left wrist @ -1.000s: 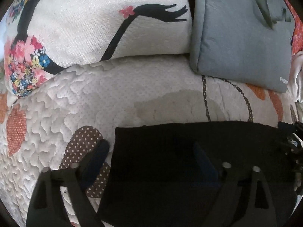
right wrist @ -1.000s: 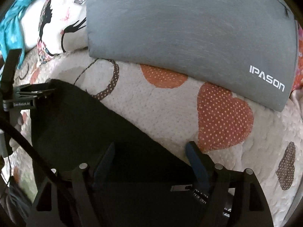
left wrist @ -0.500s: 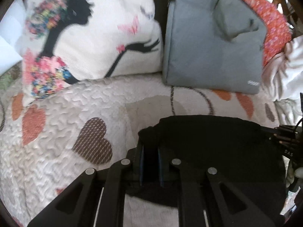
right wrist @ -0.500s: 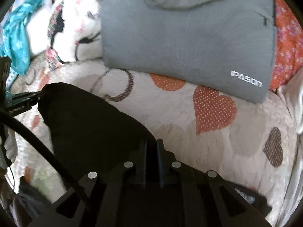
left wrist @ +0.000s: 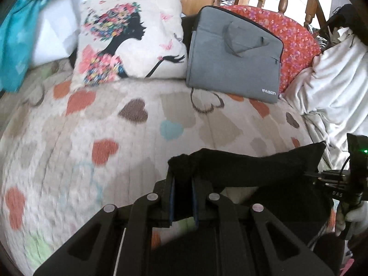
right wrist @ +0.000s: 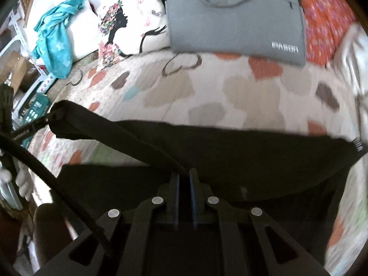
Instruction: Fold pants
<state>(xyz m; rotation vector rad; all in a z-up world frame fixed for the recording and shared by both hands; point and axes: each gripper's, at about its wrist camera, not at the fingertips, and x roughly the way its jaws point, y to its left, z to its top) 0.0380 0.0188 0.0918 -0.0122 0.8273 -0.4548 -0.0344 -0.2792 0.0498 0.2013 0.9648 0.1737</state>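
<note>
The black pants (left wrist: 264, 172) hang stretched between my two grippers, lifted above the heart-patterned quilt (left wrist: 115, 138). My left gripper (left wrist: 182, 179) is shut on a bunched corner of the pants. My right gripper (right wrist: 184, 179) is shut on the other end of the same edge of the pants (right wrist: 218, 147). In the right wrist view the left gripper (right wrist: 49, 117) pinches the far left corner. In the left wrist view the right gripper (left wrist: 310, 174) grips the pants at the right.
A silhouette-print pillow (left wrist: 128, 39), a grey laptop bag (left wrist: 234, 55) and a red floral cushion (left wrist: 296, 34) stand at the back. White cloth (left wrist: 331, 80) is piled at the right, a teal garment (left wrist: 16, 34) at the left.
Both grippers shut on the pants' edge, then lifted and pulled back from the pillows. The pants rose off the quilt and now hang stretched between them.
</note>
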